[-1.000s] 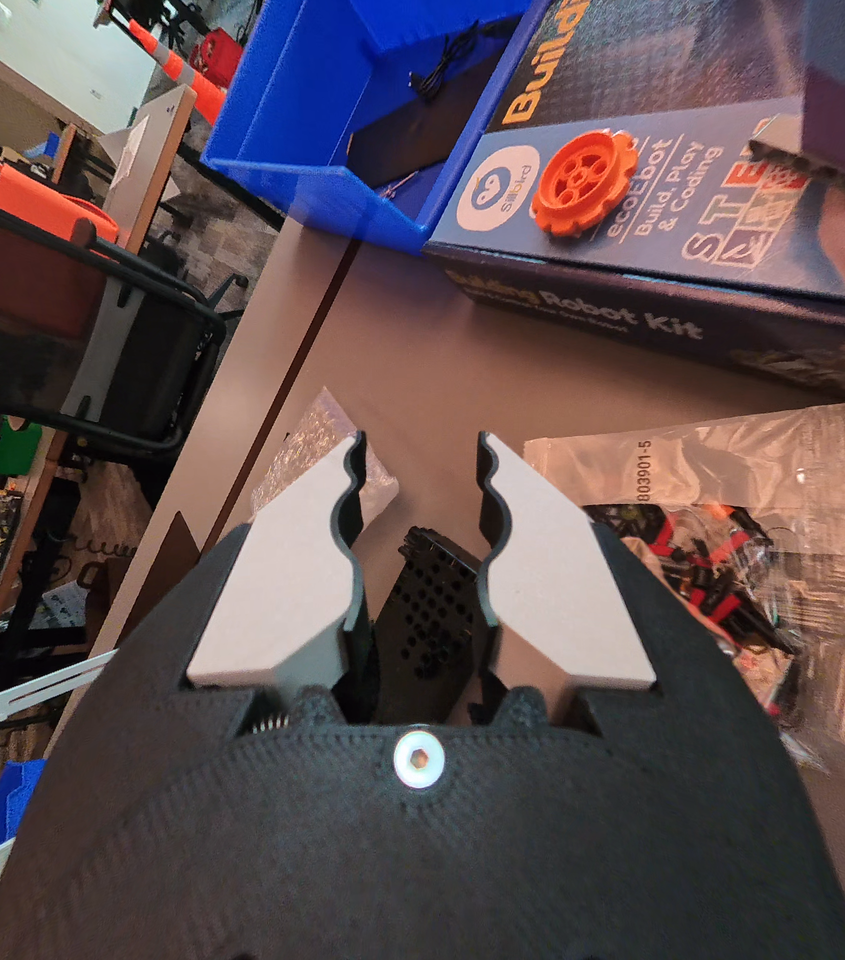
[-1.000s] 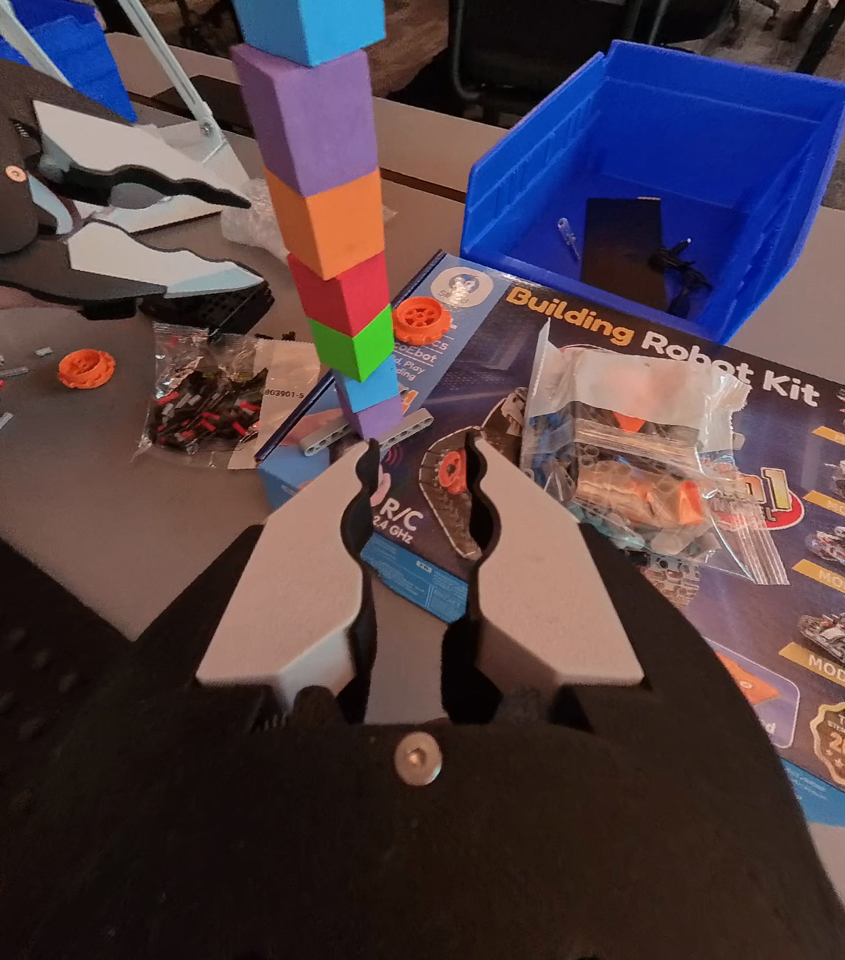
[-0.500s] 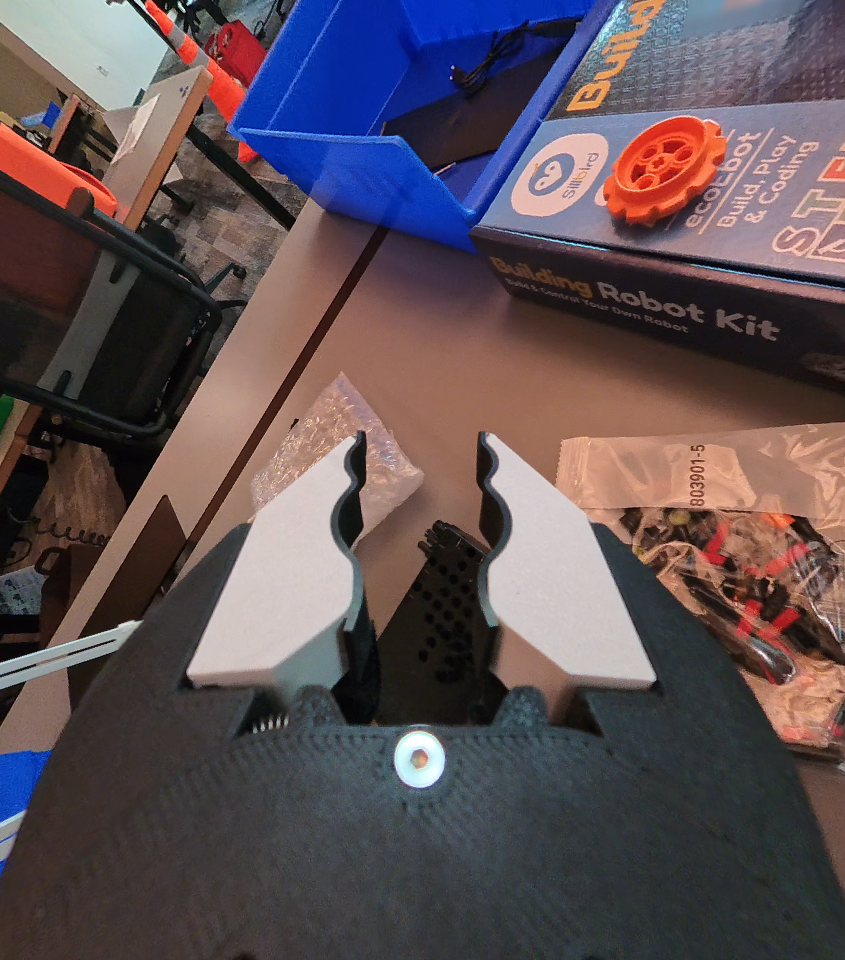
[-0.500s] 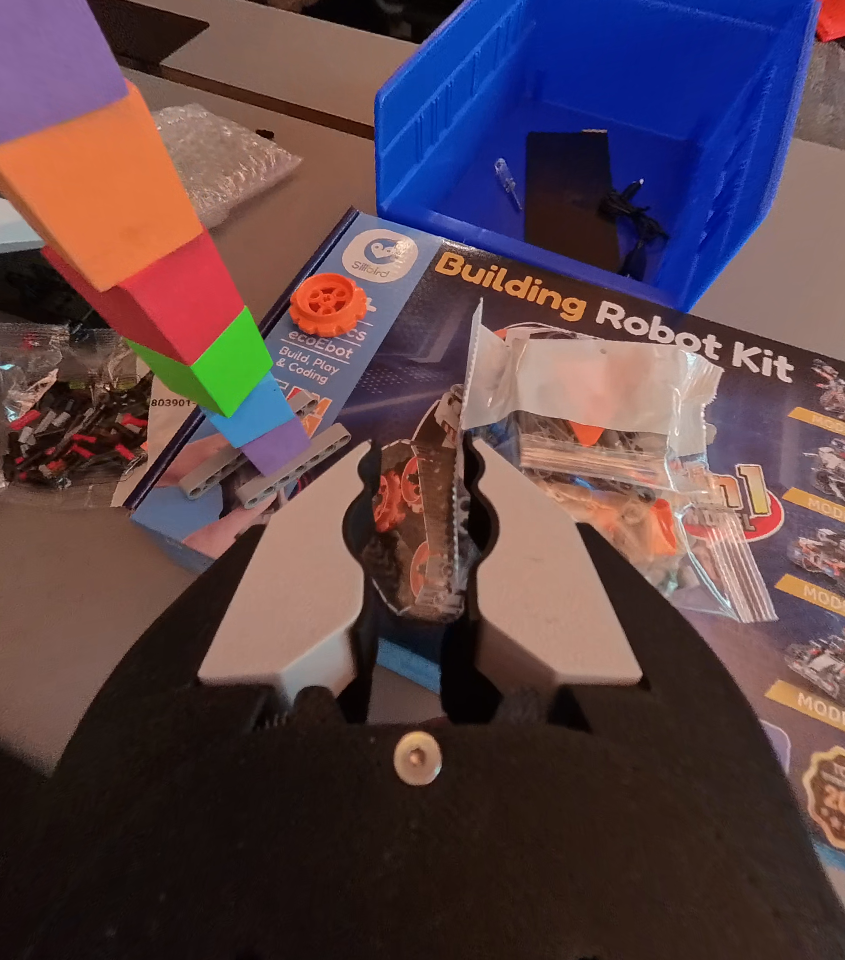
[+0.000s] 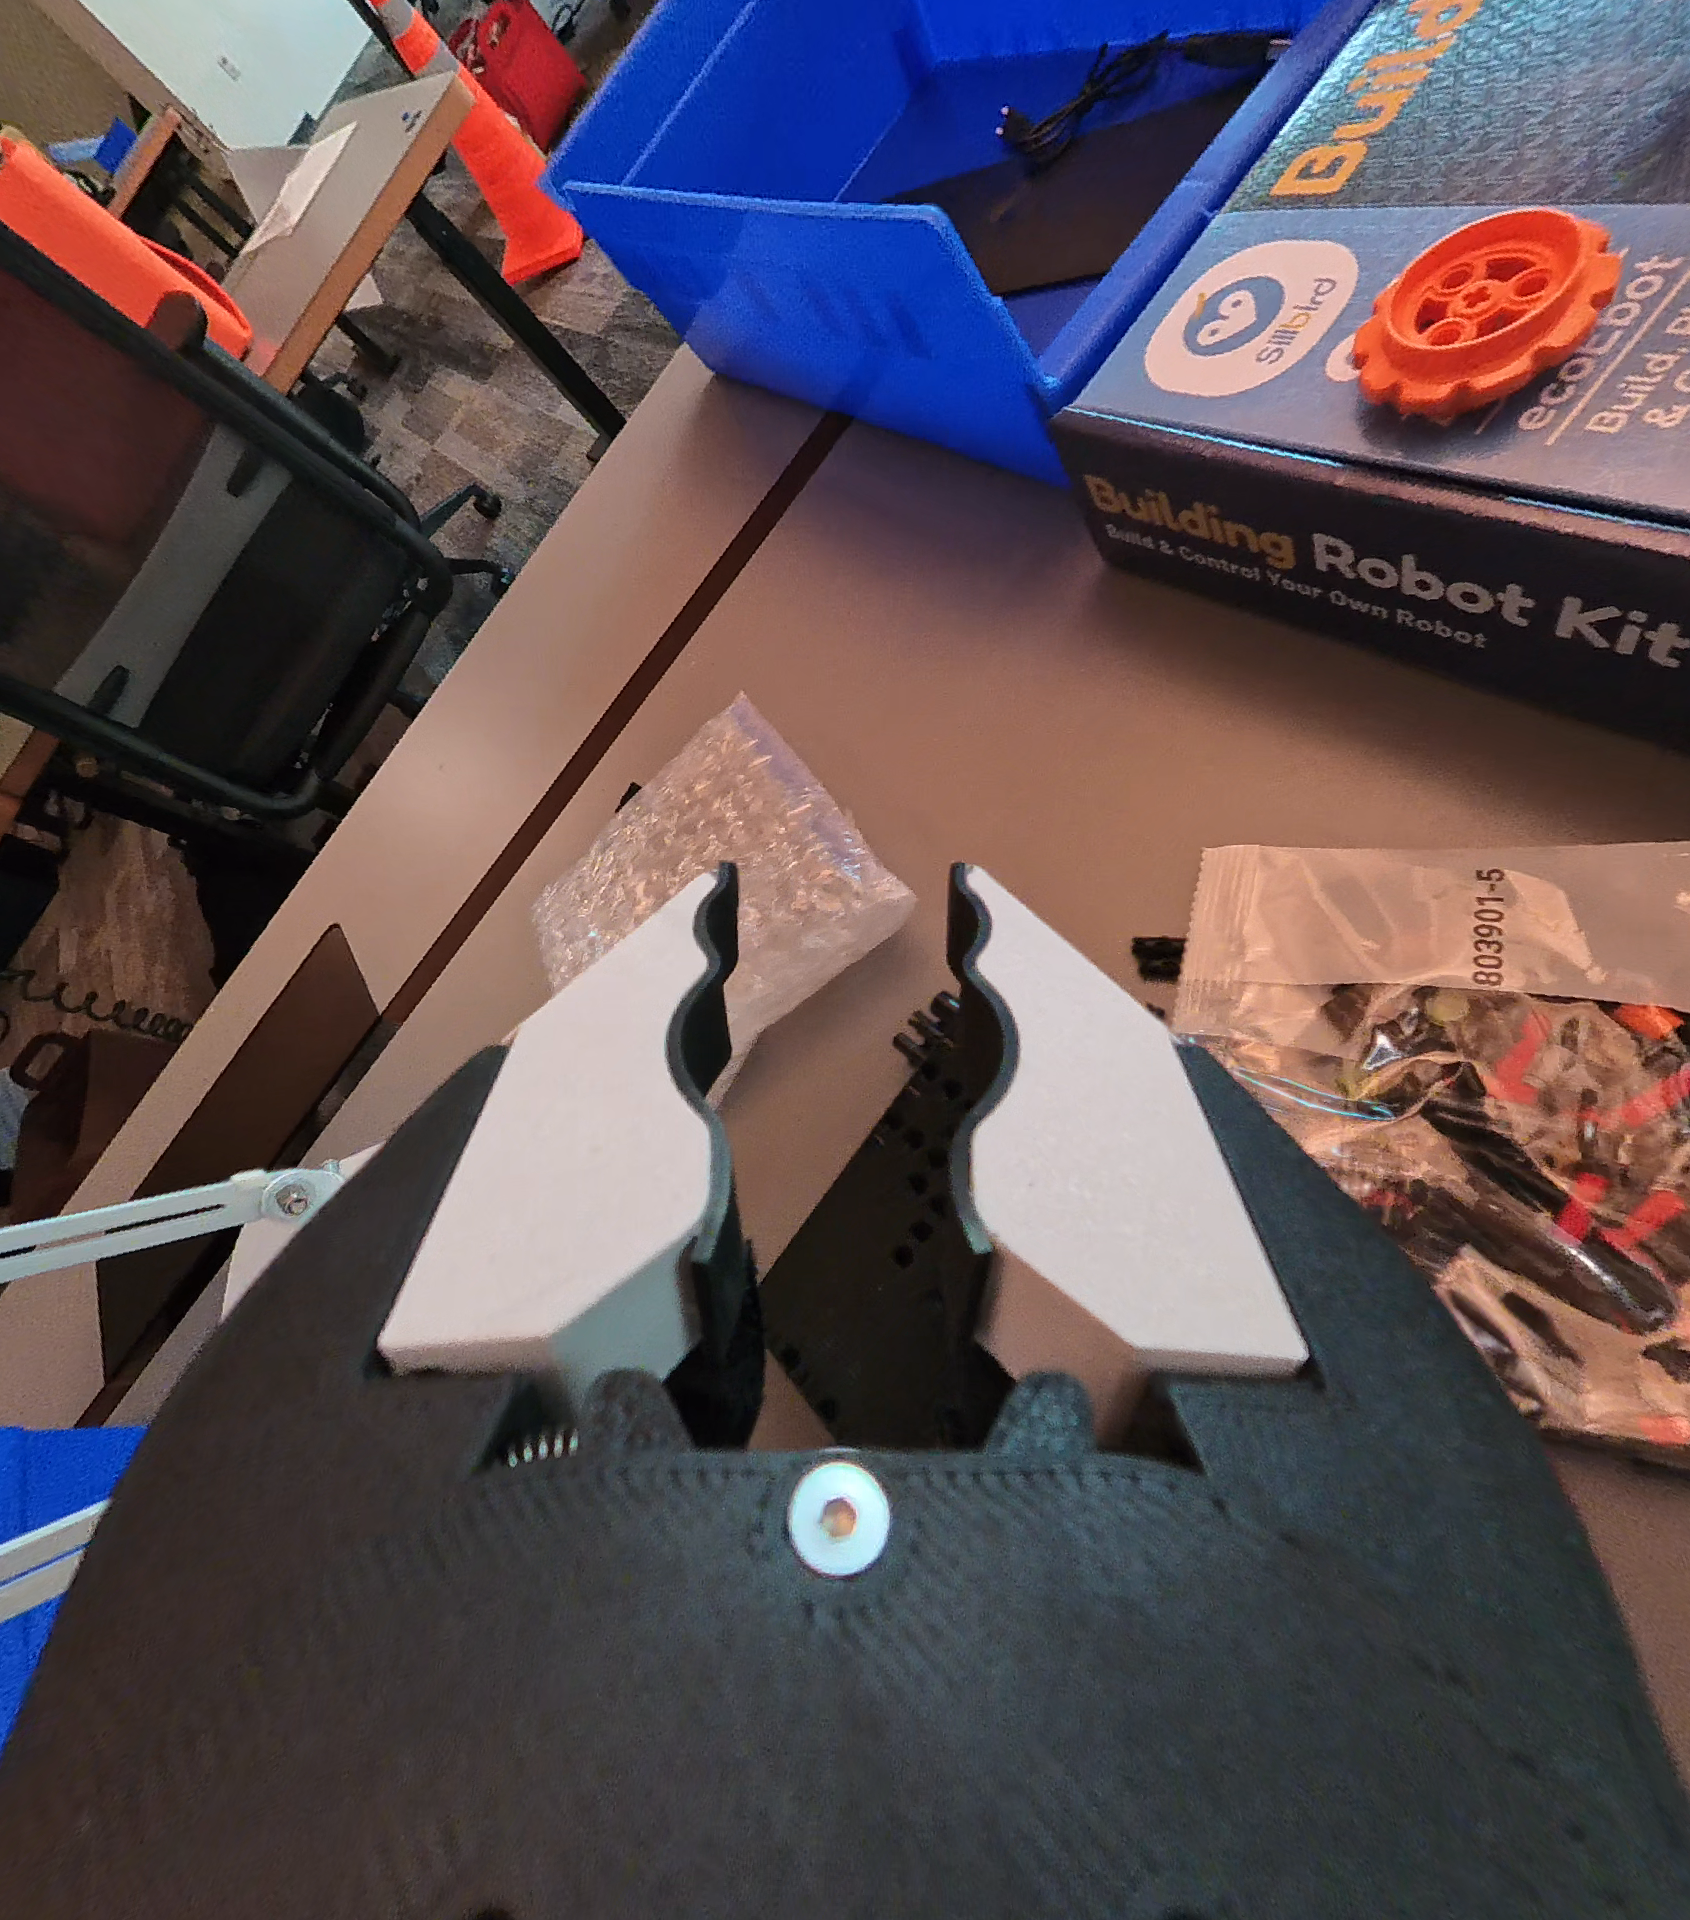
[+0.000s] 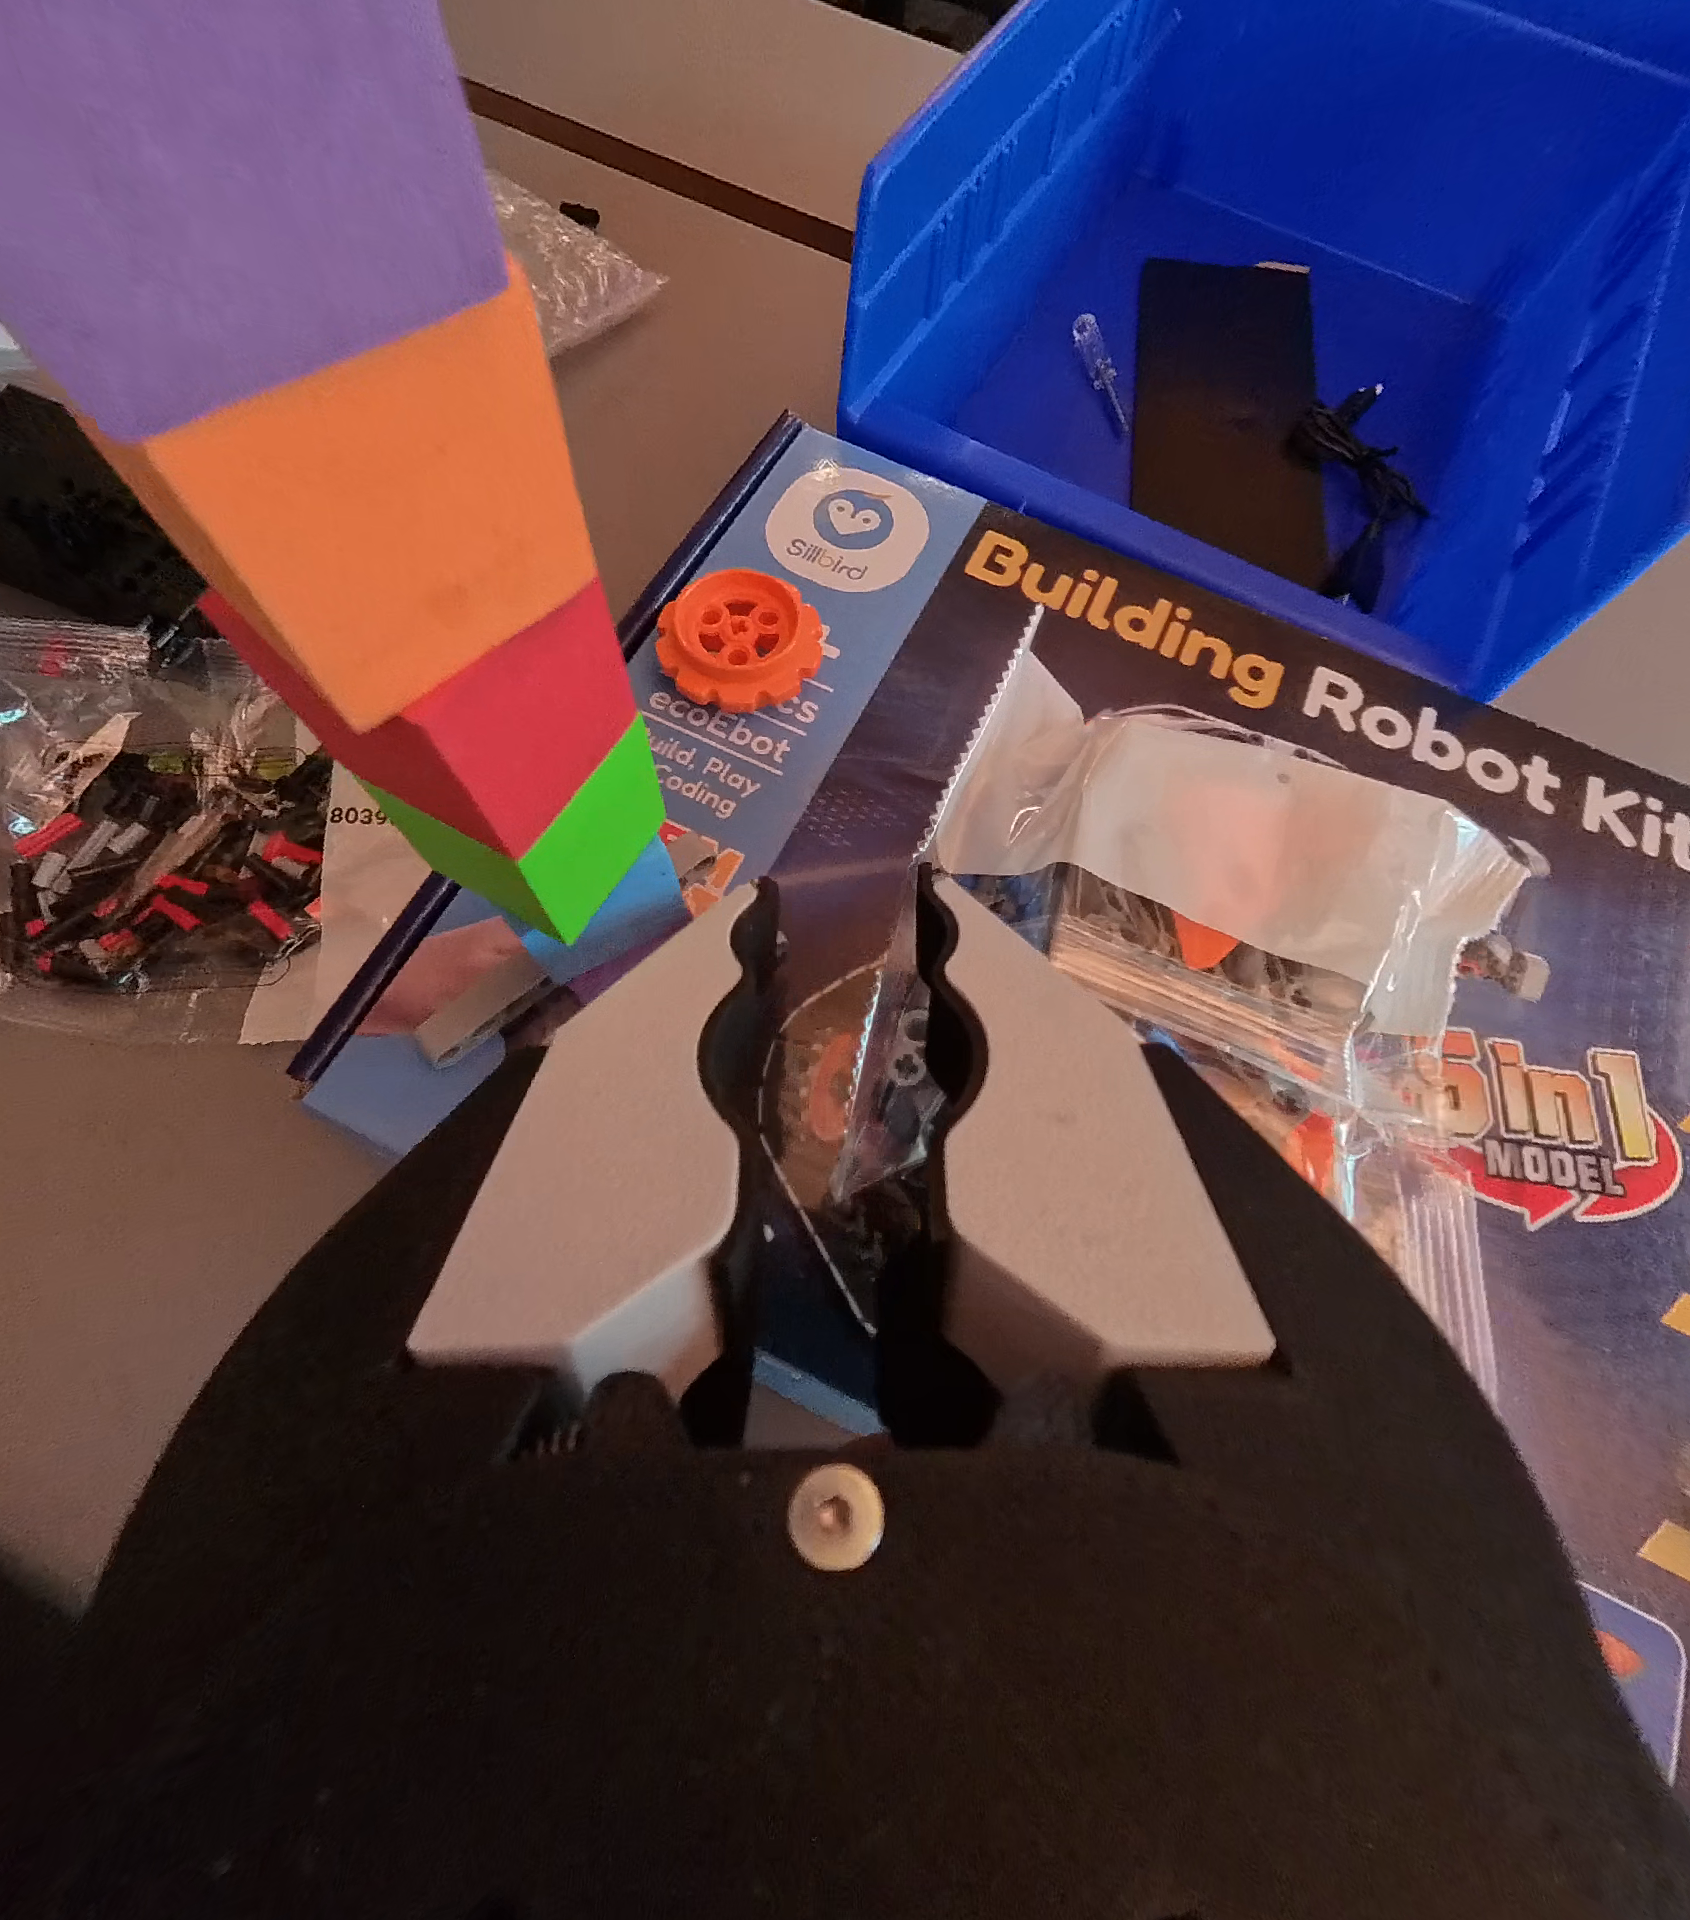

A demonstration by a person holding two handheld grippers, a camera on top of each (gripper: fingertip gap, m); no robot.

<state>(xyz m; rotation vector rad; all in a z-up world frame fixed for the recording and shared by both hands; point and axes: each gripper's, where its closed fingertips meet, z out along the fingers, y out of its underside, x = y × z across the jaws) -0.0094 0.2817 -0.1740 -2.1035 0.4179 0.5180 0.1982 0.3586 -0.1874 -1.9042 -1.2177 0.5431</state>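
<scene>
Broadly, the grey counter (image 5: 1028,727) carries a kit box (image 6: 924,727), with a blue bin (image 6: 924,343) touching its far edge. On the box stand a leaning tower of coloured blocks (image 6: 384,520), a clear bag (image 6: 1236,862) and an orange wheel (image 6: 735,642). The right gripper (image 6: 841,894) hovers over the box's near edge, jaws partly open, the bag's toothed corner between them and seemingly unpinched. The left gripper (image 5: 841,883), off the box, gapes empty above a black holed plate (image 5: 882,1195)
</scene>
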